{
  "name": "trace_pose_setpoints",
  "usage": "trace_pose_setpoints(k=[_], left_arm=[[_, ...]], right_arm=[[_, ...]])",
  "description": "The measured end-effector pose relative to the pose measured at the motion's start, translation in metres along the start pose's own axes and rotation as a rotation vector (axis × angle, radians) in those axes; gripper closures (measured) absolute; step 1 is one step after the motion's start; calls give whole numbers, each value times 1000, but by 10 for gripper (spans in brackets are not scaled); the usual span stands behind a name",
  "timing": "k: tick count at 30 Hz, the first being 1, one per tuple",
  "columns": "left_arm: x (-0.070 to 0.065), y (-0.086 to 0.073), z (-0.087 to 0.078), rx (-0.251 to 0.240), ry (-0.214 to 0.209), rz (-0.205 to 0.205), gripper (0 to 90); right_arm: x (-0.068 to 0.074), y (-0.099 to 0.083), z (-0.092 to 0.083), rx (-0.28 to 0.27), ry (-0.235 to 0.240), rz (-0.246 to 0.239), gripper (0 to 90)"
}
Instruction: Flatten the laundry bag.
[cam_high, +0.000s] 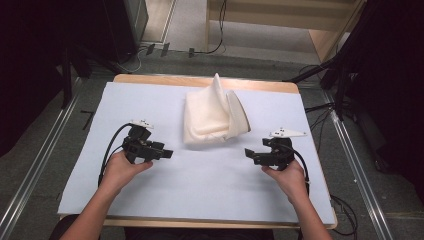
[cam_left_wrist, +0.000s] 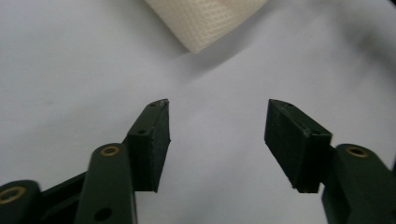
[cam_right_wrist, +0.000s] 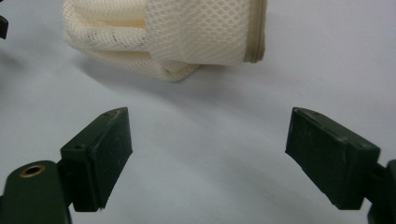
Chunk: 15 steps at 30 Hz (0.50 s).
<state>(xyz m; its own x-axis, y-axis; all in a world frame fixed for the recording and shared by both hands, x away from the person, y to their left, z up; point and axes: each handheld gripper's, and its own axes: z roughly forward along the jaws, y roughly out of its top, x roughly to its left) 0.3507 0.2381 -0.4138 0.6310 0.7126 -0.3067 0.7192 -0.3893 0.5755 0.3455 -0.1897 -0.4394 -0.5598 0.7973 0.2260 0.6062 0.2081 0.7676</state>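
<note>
Cream mesh bag (cam_high: 214, 116) crumpled mid-mat, untouched | left gripper (cam_high: 167, 153) jaws apart, empty | right gripper (cam_high: 248, 152) jaws apart, empty | both flank bag on white mat (cam_high: 200, 190)

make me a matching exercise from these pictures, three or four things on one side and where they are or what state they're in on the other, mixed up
1 mesh bag
2 left gripper
3 right gripper
4 table cover

A pale blue sheet under everything
B cream, crumpled, at the far middle
C open, on the left, jaws pointing right
D open, on the right, jaws pointing left

Pairs: 1-B, 2-C, 3-D, 4-A
</note>
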Motion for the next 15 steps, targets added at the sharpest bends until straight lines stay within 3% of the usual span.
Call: trace_pose_setpoints(k=[4,7,10,15], left_arm=[[4,3,2,-12,-27,-19,390],[5,5,1,-32,-35,-14,462],[2,6,1,-53,-26,6,481],[-4,7,2,-68,26,56,479]], right_arm=[[-2,-4,-1,8,2,-11,184],[-3,-5,-2,10,9,-18,207],[-5,-6,-2,7,3,-20,223],[-5,-7,-4,14,2,-29,266]])
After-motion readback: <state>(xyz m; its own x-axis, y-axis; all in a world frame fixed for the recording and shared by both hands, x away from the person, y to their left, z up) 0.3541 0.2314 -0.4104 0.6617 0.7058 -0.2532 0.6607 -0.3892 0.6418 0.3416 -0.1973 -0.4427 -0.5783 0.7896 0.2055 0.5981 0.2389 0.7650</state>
